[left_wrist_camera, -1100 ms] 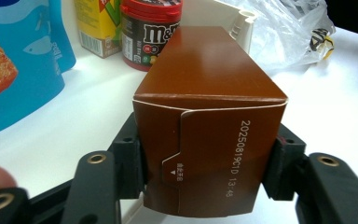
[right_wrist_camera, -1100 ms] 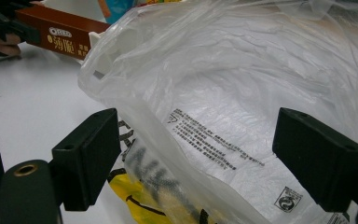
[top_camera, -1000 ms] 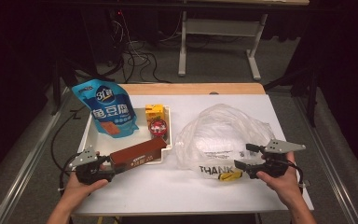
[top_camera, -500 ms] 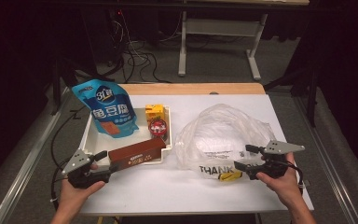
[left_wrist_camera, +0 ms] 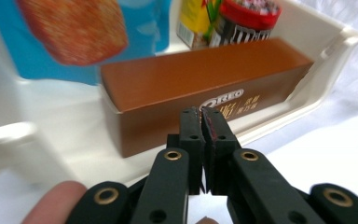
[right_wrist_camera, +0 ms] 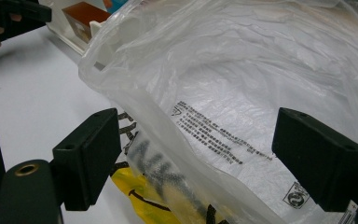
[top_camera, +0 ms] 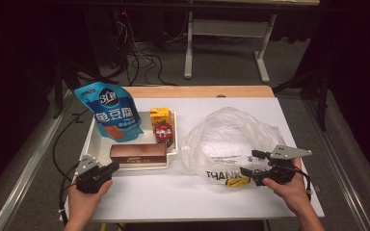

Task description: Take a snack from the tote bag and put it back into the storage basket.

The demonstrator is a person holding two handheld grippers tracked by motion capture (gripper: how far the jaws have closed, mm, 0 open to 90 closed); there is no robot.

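A brown Oreo box (top_camera: 138, 153) (left_wrist_camera: 191, 88) lies flat along the front wall of the white tray (top_camera: 172, 150) (left_wrist_camera: 321, 70). My left gripper (top_camera: 112, 167) (left_wrist_camera: 204, 112) sits just in front of that wall, pointing at the box. Its jaws have just been closing and are now shut with nothing between them. On the right lies a clear plastic bag (top_camera: 231, 137) (right_wrist_camera: 242, 74) with dark print and a yellow mark. My right gripper (top_camera: 248, 162) (right_wrist_camera: 209, 154) stands open at its near edge, the film between the wide jaws and no pad pressing on it.
In the tray, a blue pouch (top_camera: 108, 113) leans at the back left, beside a yellow carton (top_camera: 159, 115) and a red-lidded tub (top_camera: 163, 132). The white table (top_camera: 173, 192) ends close in front of both hands. Cables lie on the floor behind.
The Oreo box, which stuck out of the tray at a slant with the left gripper on it, now lies flat inside. The left gripper has let go, drawn back and shut. The right hand stayed put.
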